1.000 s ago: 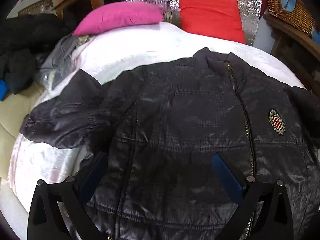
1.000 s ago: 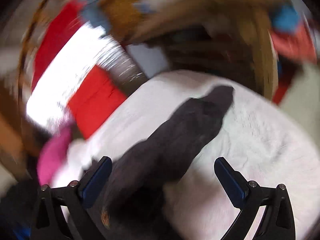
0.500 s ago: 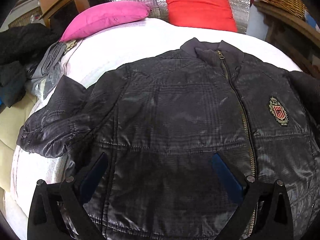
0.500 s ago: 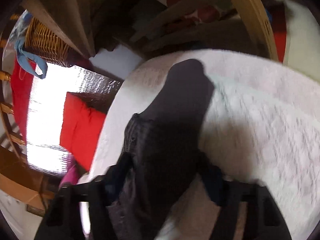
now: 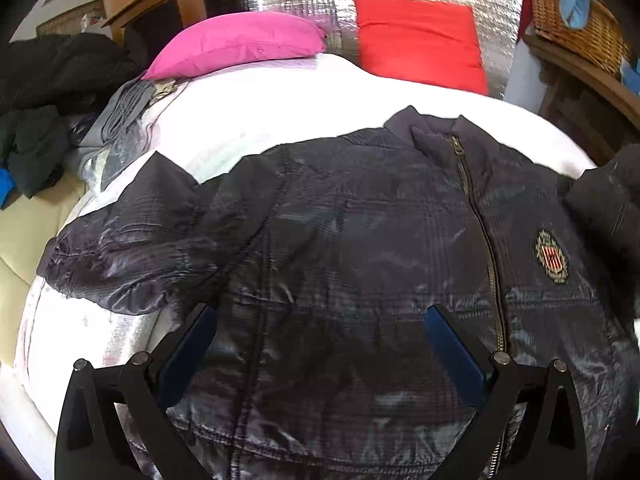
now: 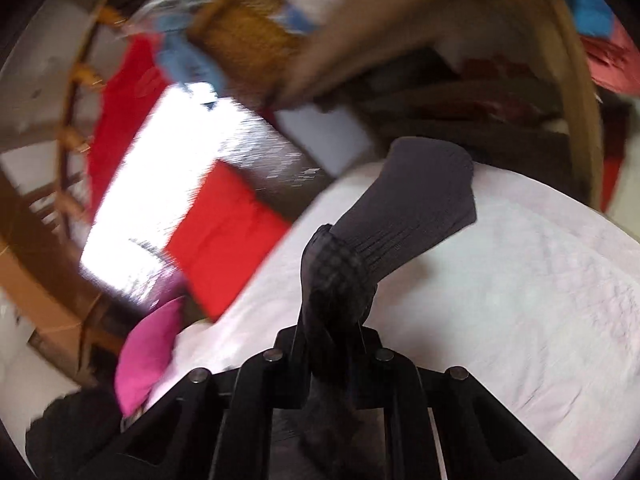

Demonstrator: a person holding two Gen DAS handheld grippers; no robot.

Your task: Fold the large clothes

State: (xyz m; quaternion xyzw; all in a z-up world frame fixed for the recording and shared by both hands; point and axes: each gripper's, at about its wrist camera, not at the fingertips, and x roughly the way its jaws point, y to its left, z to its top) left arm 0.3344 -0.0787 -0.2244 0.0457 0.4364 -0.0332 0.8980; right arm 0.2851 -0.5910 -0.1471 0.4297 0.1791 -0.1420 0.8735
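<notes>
A dark quilted jacket [image 5: 360, 248] lies front up on a white bed [image 5: 280, 112], zipped, with a crest badge [image 5: 552, 256] on the chest. My left gripper [image 5: 320, 344] hovers open over the jacket's lower front, nothing between its blue pads [image 5: 452, 356]. One sleeve [image 5: 124, 256] is bent across the bed at the left. In the right wrist view my right gripper [image 6: 332, 332] is closing on the other sleeve [image 6: 336, 280], its jaws pinching the fabric just behind the ribbed cuff [image 6: 416, 208], which sticks up above the bed [image 6: 520, 300].
A pink pillow [image 5: 240, 44] and a red cushion [image 5: 420, 40] lie at the head of the bed against a silver panel. Dark clothes [image 5: 44, 92] are piled at the left. A wicker basket [image 5: 576, 20] sits on a wooden shelf at the right.
The right gripper went from wide open over the sleeve to clamped on it behind the cuff, and the sleeve end has lifted. The left gripper's view barely shifted.
</notes>
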